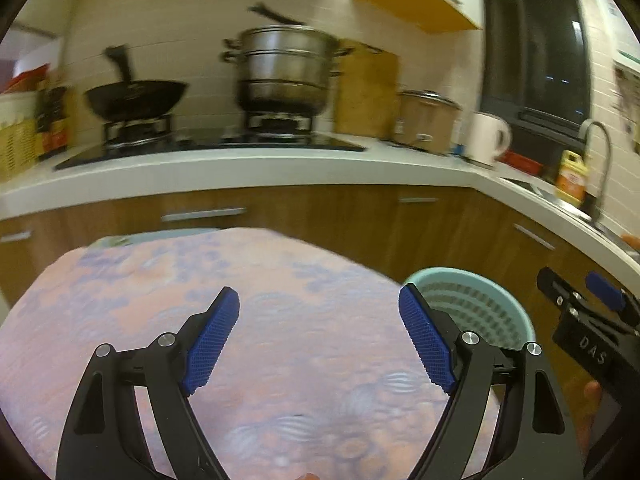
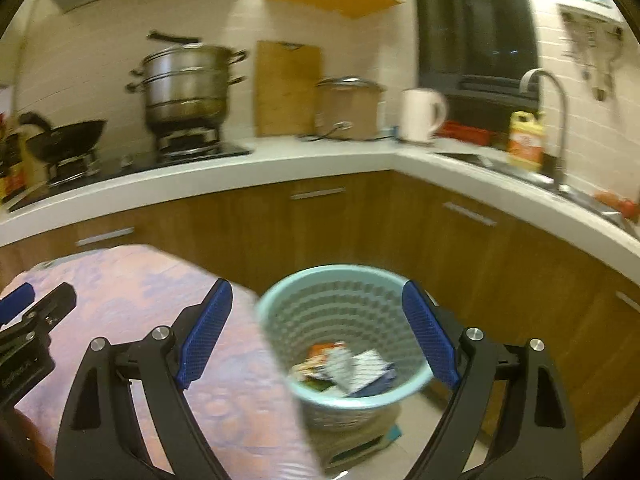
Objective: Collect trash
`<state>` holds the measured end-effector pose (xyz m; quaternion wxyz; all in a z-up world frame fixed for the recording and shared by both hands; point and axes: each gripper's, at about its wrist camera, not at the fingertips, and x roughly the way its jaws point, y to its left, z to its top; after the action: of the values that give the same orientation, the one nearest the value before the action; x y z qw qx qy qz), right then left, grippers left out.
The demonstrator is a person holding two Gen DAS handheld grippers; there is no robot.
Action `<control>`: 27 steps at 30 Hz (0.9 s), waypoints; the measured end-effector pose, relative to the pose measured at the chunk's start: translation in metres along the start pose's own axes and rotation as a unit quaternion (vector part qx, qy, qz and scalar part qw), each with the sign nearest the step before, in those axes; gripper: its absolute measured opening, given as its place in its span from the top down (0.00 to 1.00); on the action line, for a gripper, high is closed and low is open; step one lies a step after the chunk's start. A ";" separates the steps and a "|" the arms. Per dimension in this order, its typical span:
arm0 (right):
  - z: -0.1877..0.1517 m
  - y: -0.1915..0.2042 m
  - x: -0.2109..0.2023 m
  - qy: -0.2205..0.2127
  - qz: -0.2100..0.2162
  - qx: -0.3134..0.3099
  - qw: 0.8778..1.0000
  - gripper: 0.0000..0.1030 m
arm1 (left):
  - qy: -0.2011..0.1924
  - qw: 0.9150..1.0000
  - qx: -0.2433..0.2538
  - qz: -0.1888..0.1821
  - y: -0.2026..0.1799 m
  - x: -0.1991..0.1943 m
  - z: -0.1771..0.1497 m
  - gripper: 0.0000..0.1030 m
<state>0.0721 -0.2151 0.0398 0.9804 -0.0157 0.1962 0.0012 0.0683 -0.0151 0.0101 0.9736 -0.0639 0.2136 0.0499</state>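
Observation:
A light teal waste basket (image 2: 276,312) stands on the floor beside the table, with several wrappers and packets (image 2: 344,368) lying in its bottom. Its rim also shows in the left wrist view (image 1: 452,274). My right gripper (image 2: 318,332) is open and empty, held above the basket's mouth. My left gripper (image 1: 318,340) is open and empty above the table with the pink and purple cloth (image 1: 160,280). No trash shows on the cloth. The right gripper shows at the right edge of the left wrist view (image 1: 592,320).
A white kitchen counter (image 1: 240,164) with wooden cabinets wraps around behind the table and basket. On it stand a black wok (image 1: 136,98), a steel steamer pot (image 1: 284,68), a rice cooker (image 1: 426,120), a white kettle (image 1: 486,136) and a sink with a tap (image 2: 548,80).

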 end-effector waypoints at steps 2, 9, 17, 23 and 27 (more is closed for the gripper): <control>0.000 -0.016 -0.002 0.000 -0.019 0.012 1.000 0.20 | -0.005 1.000 0.014 -0.015 -0.014 0.002 -0.002 0.21; -0.009 -0.041 0.000 0.024 -0.036 0.048 0.998 0.20 | 0.002 0.998 0.061 -0.002 -0.029 0.010 -0.029 0.20; -0.014 -0.044 -0.006 0.022 -0.044 0.056 0.997 0.20 | 0.004 1.000 0.019 -0.003 -0.006 0.009 -0.025 0.19; -0.013 -0.041 -0.011 0.017 -0.041 0.054 0.998 0.20 | 0.001 1.000 -0.018 -0.001 0.011 0.008 -0.022 0.19; -0.014 -0.035 -0.013 0.015 -0.038 0.045 0.998 0.20 | 0.001 1.000 -0.030 0.001 0.016 0.007 -0.021 0.19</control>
<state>0.0552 -0.2504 0.0327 0.9763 0.0214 0.2105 -0.0448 0.0642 -0.0023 -0.0135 0.9710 -0.0930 0.2128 0.0569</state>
